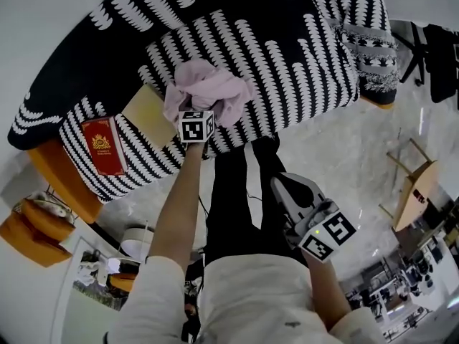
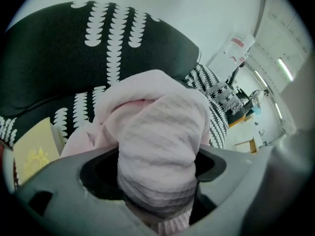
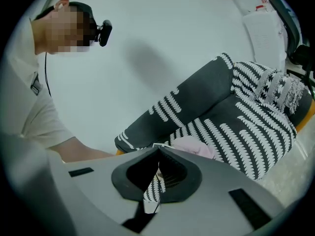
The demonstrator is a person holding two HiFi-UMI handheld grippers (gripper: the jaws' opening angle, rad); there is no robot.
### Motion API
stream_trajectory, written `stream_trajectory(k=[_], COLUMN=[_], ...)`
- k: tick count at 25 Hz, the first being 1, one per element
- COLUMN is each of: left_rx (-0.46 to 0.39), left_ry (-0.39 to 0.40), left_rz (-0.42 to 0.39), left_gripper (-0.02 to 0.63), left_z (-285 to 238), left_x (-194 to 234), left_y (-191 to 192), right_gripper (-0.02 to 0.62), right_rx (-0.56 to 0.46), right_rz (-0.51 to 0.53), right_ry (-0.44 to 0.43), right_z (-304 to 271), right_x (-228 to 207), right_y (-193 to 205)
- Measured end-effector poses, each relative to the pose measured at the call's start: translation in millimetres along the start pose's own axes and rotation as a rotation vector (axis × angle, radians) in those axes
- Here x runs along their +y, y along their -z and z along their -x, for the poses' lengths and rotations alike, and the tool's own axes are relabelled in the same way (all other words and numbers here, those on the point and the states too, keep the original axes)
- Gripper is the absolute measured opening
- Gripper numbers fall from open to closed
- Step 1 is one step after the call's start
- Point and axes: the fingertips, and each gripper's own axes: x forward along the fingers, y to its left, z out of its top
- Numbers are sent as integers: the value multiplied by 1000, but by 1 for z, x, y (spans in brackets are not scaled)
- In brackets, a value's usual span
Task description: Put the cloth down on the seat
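A crumpled pink cloth (image 1: 208, 92) lies bunched on the black-and-white patterned sofa seat (image 1: 287, 70) near its front edge. My left gripper (image 1: 196, 110) reaches into the cloth from the near side. In the left gripper view the cloth (image 2: 162, 132) fills the space between the wide-set jaws of that gripper (image 2: 157, 183), with dark gaps at either side, so the jaws stand open around it. My right gripper (image 1: 278, 183) hangs lower, off the sofa over the floor, shut and empty. The right gripper view shows its tips (image 3: 157, 149) meeting, with the cloth (image 3: 194, 147) beyond.
A red book (image 1: 104, 145) and a yellow book (image 1: 150, 113) lie on the seat left of the cloth. A fringed cushion (image 1: 369, 45) sits at the sofa's right end. A wooden chair (image 1: 416, 185) stands on the marble floor at right.
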Motion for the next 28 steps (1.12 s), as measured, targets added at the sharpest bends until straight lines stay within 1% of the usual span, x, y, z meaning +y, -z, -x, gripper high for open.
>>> stream_trajectory(k=[2,5,10,17,23,28], left_rx=[2,6,18,0,9,14], left_ry=[14,34,33,44,21,46], left_rz=[36,63,63,56,27,19], left_gripper=[405,425,428,426,425,416], left_z=[6,15,31,67,101,125], left_x=[-2,-7,-9,-7,-7,-18], left_y=[0,1,0,0,5,11], right_gripper=[8,8,8,8,8,8], right_rx=[-1,-9,-26,-43,-57,-76], right_rz=[14,25,65,115,176,220], right_ry=[0,10,2,-8,-2,15], right_z=[4,11,18,25,36,48], right_x=[4,8,19,44,63,73], right_y=[-3,-9,-21,-33,-43,-52])
